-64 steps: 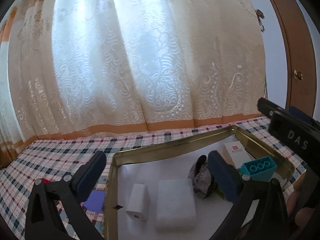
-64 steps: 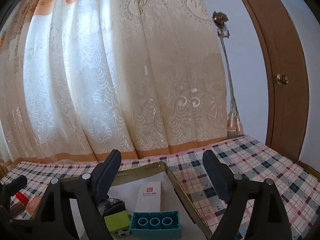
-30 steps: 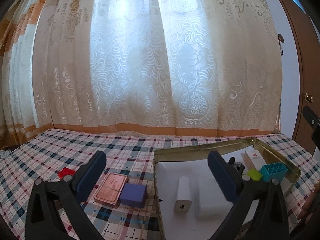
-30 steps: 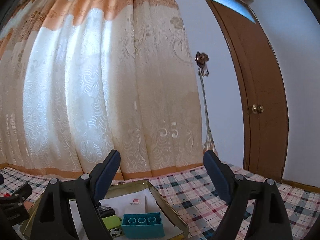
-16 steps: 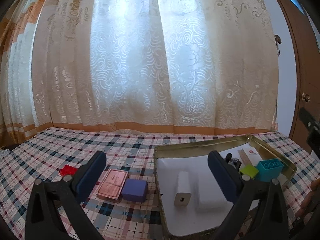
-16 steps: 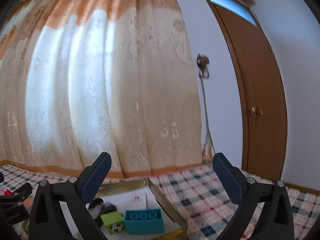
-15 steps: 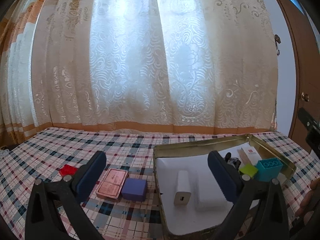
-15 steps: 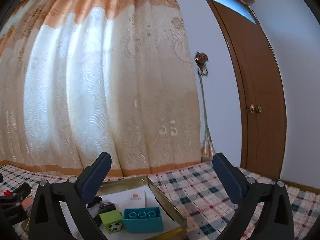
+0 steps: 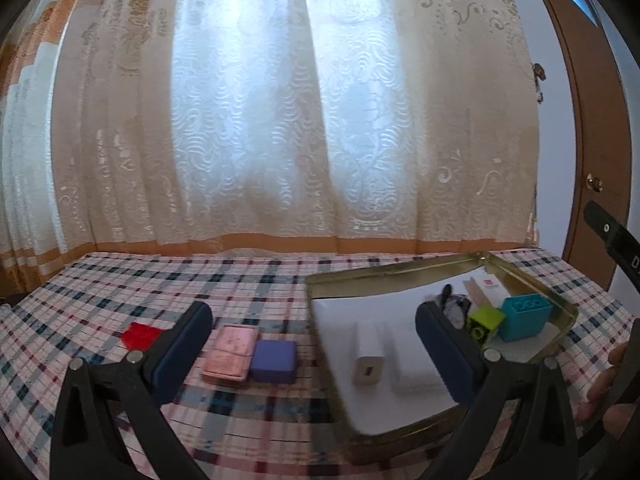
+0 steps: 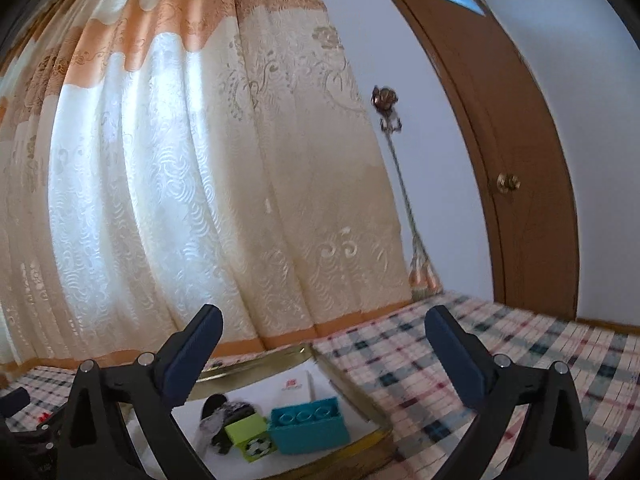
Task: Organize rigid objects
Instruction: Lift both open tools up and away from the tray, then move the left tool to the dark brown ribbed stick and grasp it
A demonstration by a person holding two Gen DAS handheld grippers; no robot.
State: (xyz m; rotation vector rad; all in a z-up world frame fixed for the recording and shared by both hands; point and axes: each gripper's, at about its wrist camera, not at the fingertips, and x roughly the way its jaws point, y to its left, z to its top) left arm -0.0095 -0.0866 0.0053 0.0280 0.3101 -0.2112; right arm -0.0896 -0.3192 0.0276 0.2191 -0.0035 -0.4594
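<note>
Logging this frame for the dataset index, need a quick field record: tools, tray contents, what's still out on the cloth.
left tool: open, empty, above the table
right tool: open, empty, raised over the tray's right end
tray: gold metal tray, white liner
in tray: white charger, white block, teal toy brick, lime green cube, white card box, dark crumpled item
outside tray, left of it: purple box touching pink tin; red piece apart
surface: plaid tablecloth

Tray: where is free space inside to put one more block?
Free: the white floor of the tray behind the charger, toward the far rim. Crowded: the right corner, with teal brick, green block and white box.
</note>
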